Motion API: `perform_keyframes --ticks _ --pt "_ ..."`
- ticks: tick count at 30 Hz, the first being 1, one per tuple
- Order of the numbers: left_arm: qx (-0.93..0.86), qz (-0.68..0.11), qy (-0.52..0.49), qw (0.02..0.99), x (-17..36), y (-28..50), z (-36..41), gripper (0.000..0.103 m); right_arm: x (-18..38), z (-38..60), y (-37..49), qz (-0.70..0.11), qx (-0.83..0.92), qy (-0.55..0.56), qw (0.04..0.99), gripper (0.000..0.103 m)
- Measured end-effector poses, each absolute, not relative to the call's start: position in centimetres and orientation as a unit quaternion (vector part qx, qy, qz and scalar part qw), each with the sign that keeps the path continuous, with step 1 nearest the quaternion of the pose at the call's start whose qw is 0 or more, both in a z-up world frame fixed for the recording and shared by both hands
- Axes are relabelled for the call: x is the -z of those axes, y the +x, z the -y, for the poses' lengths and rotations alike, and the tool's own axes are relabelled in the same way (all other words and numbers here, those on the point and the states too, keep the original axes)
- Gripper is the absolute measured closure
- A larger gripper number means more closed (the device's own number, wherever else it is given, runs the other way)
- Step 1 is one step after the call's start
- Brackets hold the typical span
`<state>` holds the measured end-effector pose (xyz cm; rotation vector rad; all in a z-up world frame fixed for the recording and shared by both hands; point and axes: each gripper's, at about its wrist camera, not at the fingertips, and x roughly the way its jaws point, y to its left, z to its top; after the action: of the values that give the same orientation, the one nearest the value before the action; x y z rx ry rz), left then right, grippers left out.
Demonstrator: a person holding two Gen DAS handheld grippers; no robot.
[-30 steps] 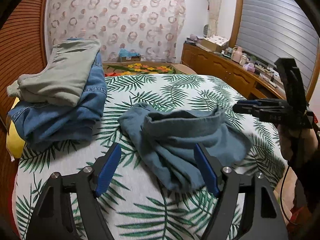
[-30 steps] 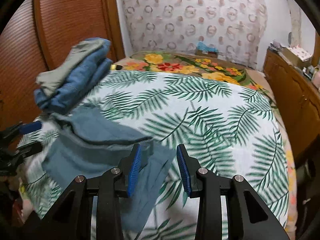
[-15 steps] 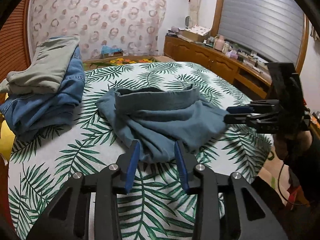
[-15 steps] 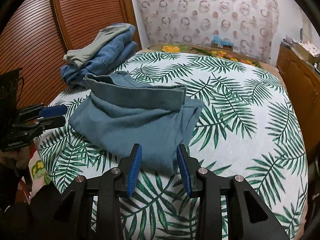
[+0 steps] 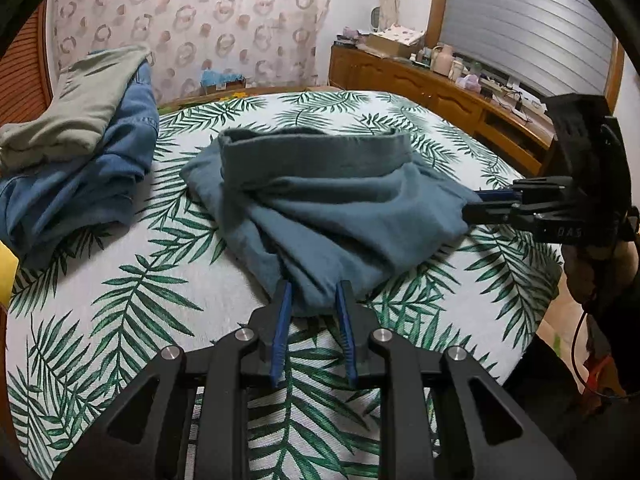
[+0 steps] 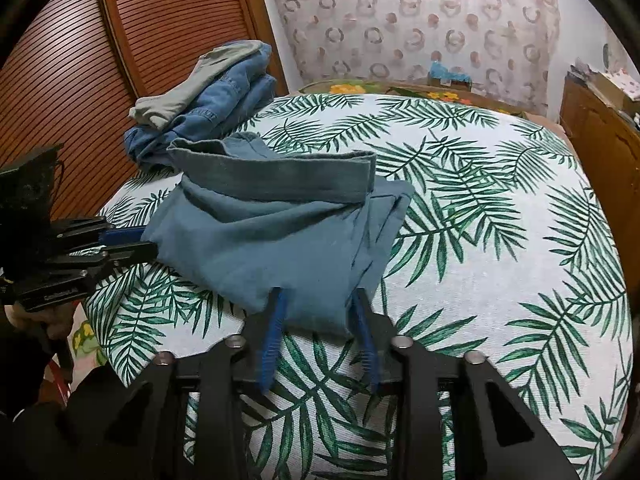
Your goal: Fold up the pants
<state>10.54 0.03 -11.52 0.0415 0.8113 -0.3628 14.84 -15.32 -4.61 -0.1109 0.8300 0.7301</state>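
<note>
Grey-blue pants [image 5: 332, 200] lie bunched on the leaf-print bed [image 5: 160, 312], waistband turned up at the far side. My left gripper [image 5: 313, 298] has its blue pads on either side of the near corner of the cloth, jaws narrowed around it. My right gripper [image 6: 318, 306] straddles another near corner of the pants [image 6: 272, 236] with a wider gap. The right gripper also shows at the right in the left wrist view [image 5: 480, 202], fingers against the cloth edge. The left gripper shows at the left in the right wrist view [image 6: 138, 242].
A stack of folded jeans [image 5: 80, 176] topped by khaki pants [image 5: 80, 104] sits at the bed's far left, and shows in the right wrist view [image 6: 216, 96]. A slatted wooden wardrobe [image 6: 100, 60] stands to the left. A wooden sideboard [image 5: 420, 92] runs along the right.
Both grippers have moved in to the near corners of the pants. The left jaws have narrowed from wide open to close around the cloth. The pants now look pulled a little flatter.
</note>
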Motion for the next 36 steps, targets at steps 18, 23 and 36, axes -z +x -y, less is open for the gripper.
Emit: perform_keyframes --ticks 18,23,36 --pt "0.158 -0.341 -0.034 0.926 8.6 7.4 -3.0 0.095 2.7 18.5 12.7 -0.352 -0.336 -0.015 0.873 0.098" --pt "0.163 -0.344 -0.03 0.924 8.4 5.8 -2.4 0.095 2.1 19.1 11.6 -0.356 -0.345 -0.009 0.868 0.098" --pt "0.163 -0.36 -0.021 0.918 9.1 3.3 -1.7 0.095 2.2 19.6 8.7 -0.367 -0.347 -0.023 0.863 0.098"
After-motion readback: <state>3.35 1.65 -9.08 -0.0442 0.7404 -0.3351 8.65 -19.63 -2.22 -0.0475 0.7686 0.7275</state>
